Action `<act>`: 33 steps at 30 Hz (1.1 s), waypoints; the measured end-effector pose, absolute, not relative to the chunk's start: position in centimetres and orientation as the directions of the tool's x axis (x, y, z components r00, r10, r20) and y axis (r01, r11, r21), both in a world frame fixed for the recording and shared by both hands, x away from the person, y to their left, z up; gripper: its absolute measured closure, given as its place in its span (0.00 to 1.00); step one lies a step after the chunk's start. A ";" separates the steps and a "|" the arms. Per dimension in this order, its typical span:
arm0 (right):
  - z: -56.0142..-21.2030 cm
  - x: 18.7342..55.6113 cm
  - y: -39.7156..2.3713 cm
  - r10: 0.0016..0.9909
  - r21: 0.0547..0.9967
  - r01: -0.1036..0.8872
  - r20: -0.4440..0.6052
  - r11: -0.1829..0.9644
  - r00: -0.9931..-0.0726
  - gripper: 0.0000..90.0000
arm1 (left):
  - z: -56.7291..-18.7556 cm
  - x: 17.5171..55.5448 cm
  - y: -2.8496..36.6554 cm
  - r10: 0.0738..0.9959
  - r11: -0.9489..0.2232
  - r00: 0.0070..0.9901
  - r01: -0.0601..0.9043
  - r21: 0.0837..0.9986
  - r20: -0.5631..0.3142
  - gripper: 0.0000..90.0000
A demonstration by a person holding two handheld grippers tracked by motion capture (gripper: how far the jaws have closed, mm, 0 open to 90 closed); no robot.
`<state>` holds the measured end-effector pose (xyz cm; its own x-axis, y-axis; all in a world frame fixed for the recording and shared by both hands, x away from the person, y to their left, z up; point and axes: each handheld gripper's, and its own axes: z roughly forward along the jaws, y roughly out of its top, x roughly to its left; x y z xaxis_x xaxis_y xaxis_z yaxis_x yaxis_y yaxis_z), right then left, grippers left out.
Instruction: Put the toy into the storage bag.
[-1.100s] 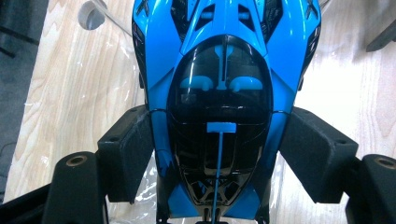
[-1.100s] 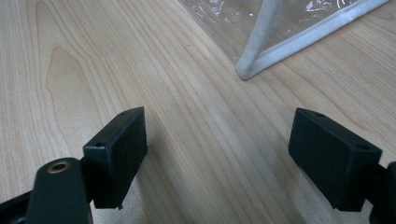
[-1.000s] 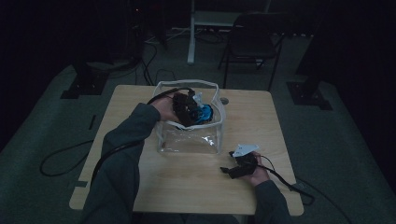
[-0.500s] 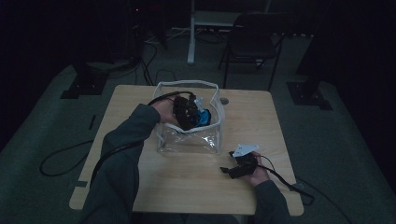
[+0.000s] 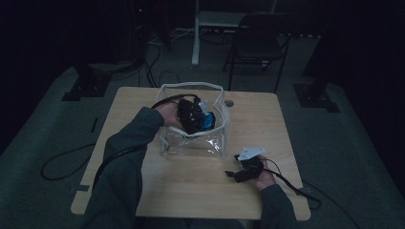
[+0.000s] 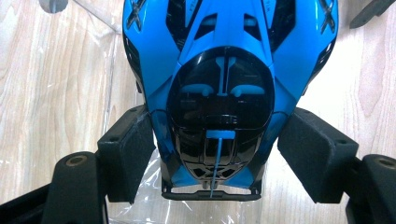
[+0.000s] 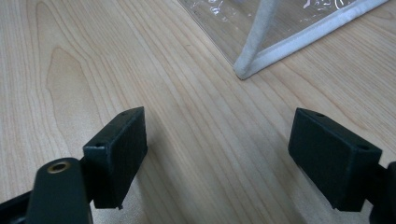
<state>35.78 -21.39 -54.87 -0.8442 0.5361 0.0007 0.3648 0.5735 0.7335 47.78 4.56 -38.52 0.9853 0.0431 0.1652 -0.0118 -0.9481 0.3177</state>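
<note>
A pale wooden table stands in a dark room, with a folding chair behind its far edge. On the middle of the table sits a clear plastic bag with a white trimmed rim, its mouth standing open toward the top. The person's left sleeve reaches in from the bottom and leads up to the bag's opening.

The left gripper is lowered into the bag's open mouth. In the left gripper view its fingers flank a blue and black toy, a glossy moulded piece with a dark domed centre. The left finger's pad lies against the toy's side; on the right it cannot be told whether the pad touches or stands just off it, so the hold looks like a wide grasp on the toy. The toy is inside the bag, with clear plastic and the table's wood under it.

The right gripper rests on the table near the bag's front right corner. Its fingers are spread wide with nothing but bare wood between them, and the bag's white corner seam lies ahead of them, apart.
</note>
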 end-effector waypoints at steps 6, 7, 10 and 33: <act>-54.9 35.8 -21.4 0.537 0.733 0.367 0.003 0.573 -0.843 0.21 | -38.3 47.6 3.5 0.022 -0.951 0.983 -0.035 0.308 0.181 0.31; -54.9 35.8 -21.4 0.537 0.733 0.366 0.002 0.573 -0.844 0.21 | -38.3 47.6 3.4 0.018 -0.953 0.983 -0.039 0.301 0.184 0.31; -54.9 35.8 -21.4 0.537 0.733 0.366 0.002 0.573 -0.844 0.21 | -38.6 47.6 3.1 0.012 -0.962 0.980 -0.043 0.271 0.197 0.31; -54.9 35.8 -21.4 0.537 0.733 0.366 0.002 0.573 -0.844 0.21 | -37.4 47.2 1.4 0.011 -0.935 0.979 -0.062 0.349 0.205 0.31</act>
<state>35.78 -21.38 -54.87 -0.8436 0.5370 0.0020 0.3664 0.5728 0.7333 47.24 1.42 -37.42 0.9787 0.0110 0.2049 -0.0625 -0.9351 0.3488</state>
